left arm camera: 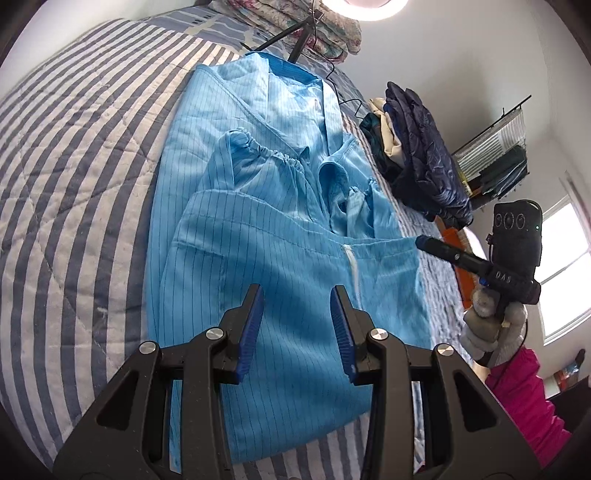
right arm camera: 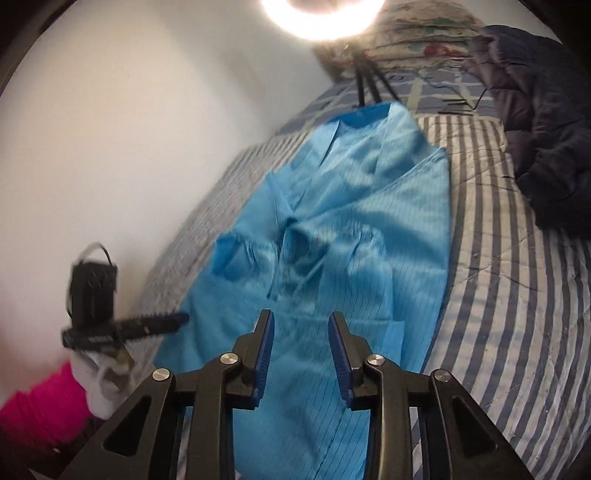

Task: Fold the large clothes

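A light blue pinstriped garment [left arm camera: 266, 258] lies lengthwise on the striped bed quilt [left arm camera: 74, 184], its dark blue collar [left arm camera: 291, 70] at the far end. Both elastic-cuffed sleeves are folded in across its middle. A near layer with a white zipper [left arm camera: 352, 266] lies over them. My left gripper [left arm camera: 297, 299] hovers over this near layer, open, with nothing between its blue pads. My right gripper [right arm camera: 301, 319] is open too, above the garment's [right arm camera: 332, 229] near part. Each gripper shows from the side in the other view: the right gripper [left arm camera: 423, 243] and the left gripper [right arm camera: 183, 316], both beside the garment's edge.
A pile of dark jackets and clothes [left arm camera: 421, 147] sits on the bed beside the garment, also seen as the dark jacket [right arm camera: 546, 129]. A tripod [left arm camera: 295, 40] with a ring light and folded floral quilts [left arm camera: 314, 18] stand at the head. A pink sleeve [left arm camera: 524, 398] and a gloved hand [left arm camera: 487, 325] hold the right gripper.
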